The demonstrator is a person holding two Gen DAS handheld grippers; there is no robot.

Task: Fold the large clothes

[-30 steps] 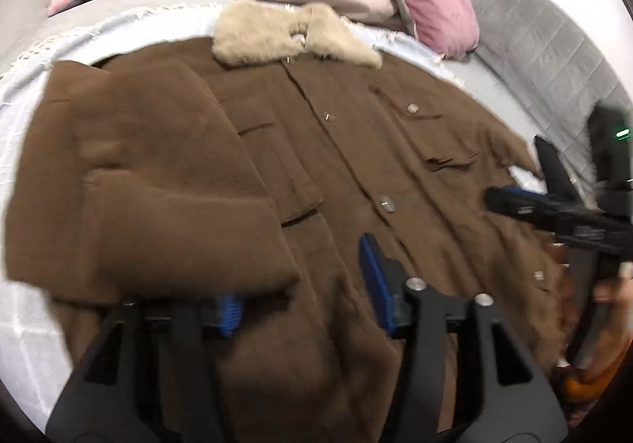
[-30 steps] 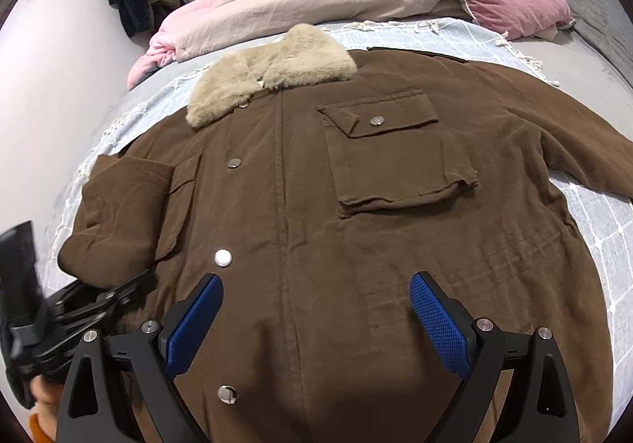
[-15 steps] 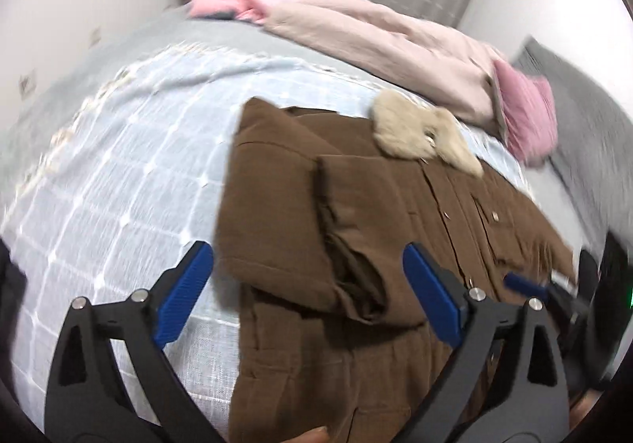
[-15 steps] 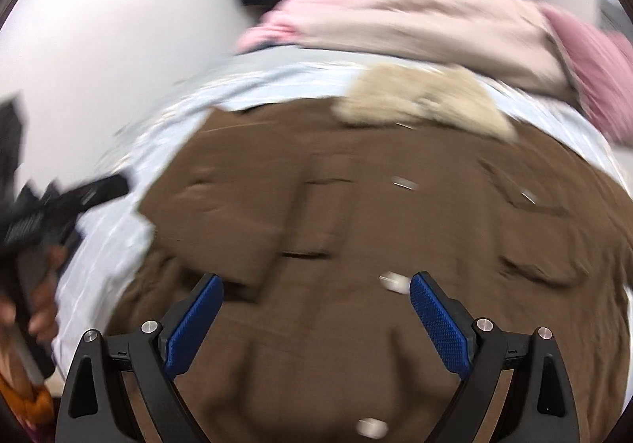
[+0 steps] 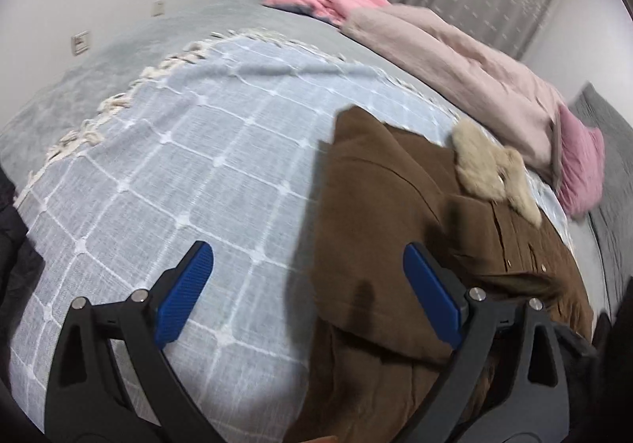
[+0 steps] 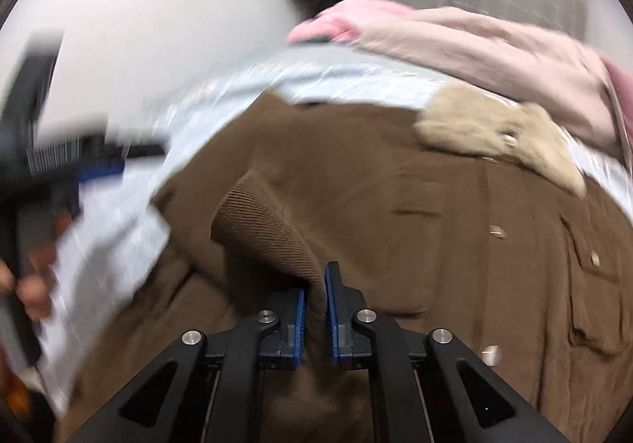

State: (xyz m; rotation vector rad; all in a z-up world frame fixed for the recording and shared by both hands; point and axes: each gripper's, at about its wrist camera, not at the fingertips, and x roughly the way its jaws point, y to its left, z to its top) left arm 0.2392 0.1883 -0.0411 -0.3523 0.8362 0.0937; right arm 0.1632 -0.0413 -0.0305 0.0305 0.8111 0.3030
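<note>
A ribbed cuff of the brown corduroy coat (image 6: 415,213) is pinched by the right gripper (image 6: 314,308), while the left gripper (image 5: 308,292) is held spread, empty, above the pale blue checked blanket (image 5: 178,166).

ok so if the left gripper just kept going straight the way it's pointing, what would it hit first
Most likely the blue checked blanket on the bed. The open left gripper points along the left edge of the brown coat, so it might touch that edge first; depth is hard to judge here.

Coat (image 5: 379,229) lying on blanket (image 5: 178,173), collar (image 5: 490,170) at its far end, bedding pile (image 5: 455,59) behind it
</note>
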